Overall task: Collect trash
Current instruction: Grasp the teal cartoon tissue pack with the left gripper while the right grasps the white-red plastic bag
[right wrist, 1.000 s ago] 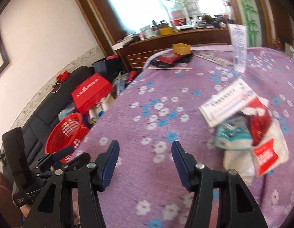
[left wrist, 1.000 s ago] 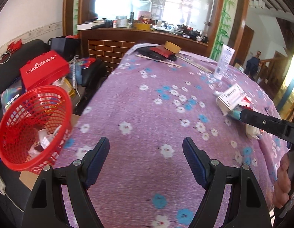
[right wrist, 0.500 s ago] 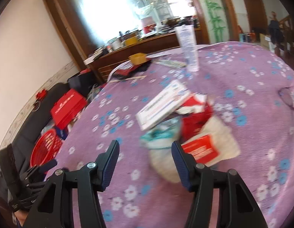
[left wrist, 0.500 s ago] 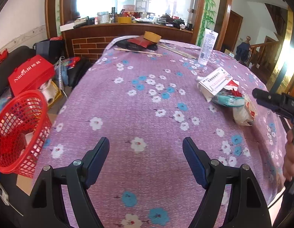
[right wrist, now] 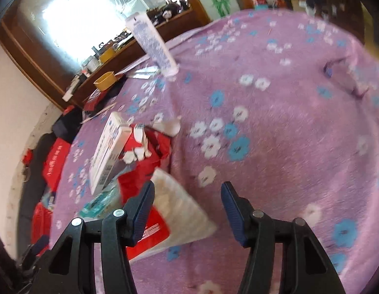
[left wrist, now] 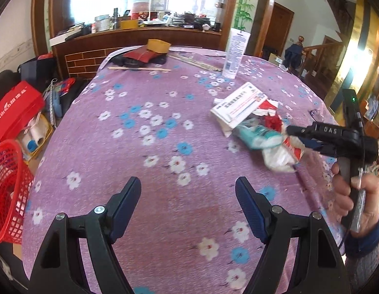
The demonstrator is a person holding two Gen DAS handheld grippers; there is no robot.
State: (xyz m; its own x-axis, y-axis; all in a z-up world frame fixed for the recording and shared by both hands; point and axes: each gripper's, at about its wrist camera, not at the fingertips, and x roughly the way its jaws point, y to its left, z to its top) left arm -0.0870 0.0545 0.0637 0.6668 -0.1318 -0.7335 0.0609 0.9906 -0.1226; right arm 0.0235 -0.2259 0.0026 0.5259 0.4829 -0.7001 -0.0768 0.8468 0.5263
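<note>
Lying flat | white carton [left wrist: 239, 104] | long axis toward tube [left wrist: 235, 53]

Both fisheye views look forward and down along their own fingers over the purple flowered surface [left wrist: 165, 147], the left from farther back and facing the window wall, the right close above and rolled sideways, and both share the trash pile [left wrist: 253, 127] and the white tube [right wrist: 152, 41].
</note>
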